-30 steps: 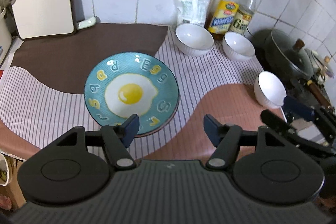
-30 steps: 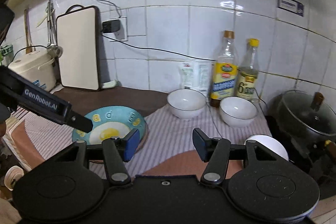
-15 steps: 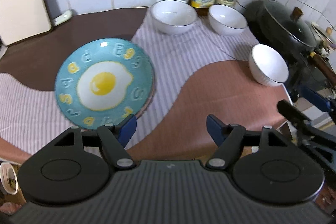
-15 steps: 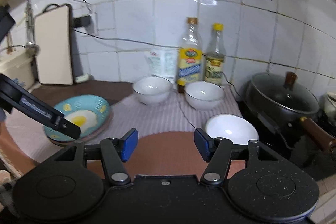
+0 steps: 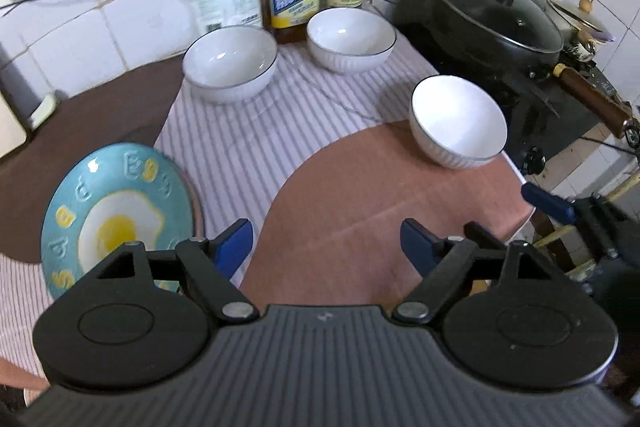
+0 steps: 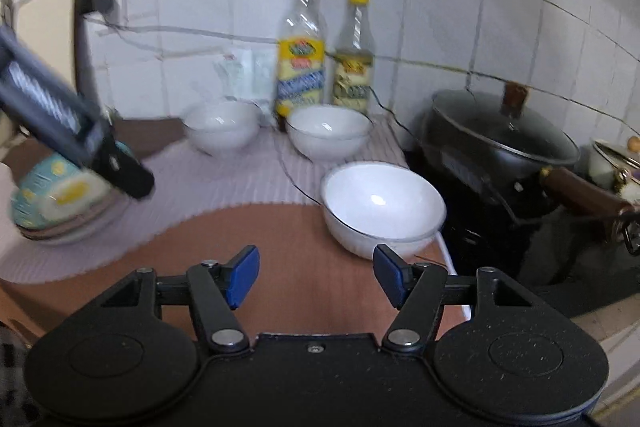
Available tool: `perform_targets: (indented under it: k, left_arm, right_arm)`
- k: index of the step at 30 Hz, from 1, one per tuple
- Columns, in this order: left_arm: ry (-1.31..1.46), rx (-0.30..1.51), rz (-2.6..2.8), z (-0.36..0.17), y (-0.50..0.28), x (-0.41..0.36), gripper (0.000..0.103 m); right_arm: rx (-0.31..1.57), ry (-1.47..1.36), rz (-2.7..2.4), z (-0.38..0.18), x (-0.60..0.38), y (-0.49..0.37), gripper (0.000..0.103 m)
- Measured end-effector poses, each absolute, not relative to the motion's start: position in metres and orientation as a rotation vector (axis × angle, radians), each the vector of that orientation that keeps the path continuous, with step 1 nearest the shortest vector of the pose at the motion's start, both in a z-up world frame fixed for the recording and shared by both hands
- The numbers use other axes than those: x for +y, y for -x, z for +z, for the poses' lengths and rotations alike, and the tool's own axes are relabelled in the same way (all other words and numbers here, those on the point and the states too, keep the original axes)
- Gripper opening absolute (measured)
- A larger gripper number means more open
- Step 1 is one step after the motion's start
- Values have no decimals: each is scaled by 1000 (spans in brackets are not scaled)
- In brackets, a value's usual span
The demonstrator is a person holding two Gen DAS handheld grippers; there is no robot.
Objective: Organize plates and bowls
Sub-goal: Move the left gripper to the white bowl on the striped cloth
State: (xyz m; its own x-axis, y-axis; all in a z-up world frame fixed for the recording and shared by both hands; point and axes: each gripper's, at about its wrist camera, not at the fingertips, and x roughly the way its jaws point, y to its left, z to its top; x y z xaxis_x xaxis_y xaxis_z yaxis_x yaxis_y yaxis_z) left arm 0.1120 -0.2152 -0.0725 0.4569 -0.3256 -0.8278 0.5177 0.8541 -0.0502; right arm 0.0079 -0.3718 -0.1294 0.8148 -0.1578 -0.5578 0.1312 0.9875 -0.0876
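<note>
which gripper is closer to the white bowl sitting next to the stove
Right. The right gripper hangs open just short of that white bowl, which sits a little right of its line. The left gripper, also open, is back near the egg plate.

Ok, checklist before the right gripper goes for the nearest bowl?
1. Right gripper empty, jaws just been opening: ok.
2. Near bowl upright, empty: ok.
3. Bowl centred between the jaws: not ok, it sits right of centre.
4. Cord clear of the bowl: cannot tell, it runs close by its left side.
5. Left gripper empty, out of the path: ok.
6. Pot clear of the bowl: ok.
</note>
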Motion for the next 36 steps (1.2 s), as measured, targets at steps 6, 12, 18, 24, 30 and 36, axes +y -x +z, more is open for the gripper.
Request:
perform_targets:
  k: [6,12,18,24,30,36]
  left_arm:
    - [-213,938,-564,-74,-126,-242,86]
    - [-114,895,-604,-80,-147,-263,86]
    - [-16,941,-680,-97,-169,-289,85]
    - [12,1016,-685,-118,-185,-317,83]
    - [12,1055,-673,-135,-197,-329,66]
    - [20,1106,-693,-151,-202,-335,25]
  right_arm:
    - [590,30,-217,-148,-387,-18,76]
    - [582,-51,-237,-154,-407,-37,93]
    - [610,-75,-275,-171,-418,-64,95]
    - [607,-39,-286,-184,-420,-81,95]
    - [603,8,-297,-190,-416,-87,99]
    - [587,11,-296,-195,-414,-87,100]
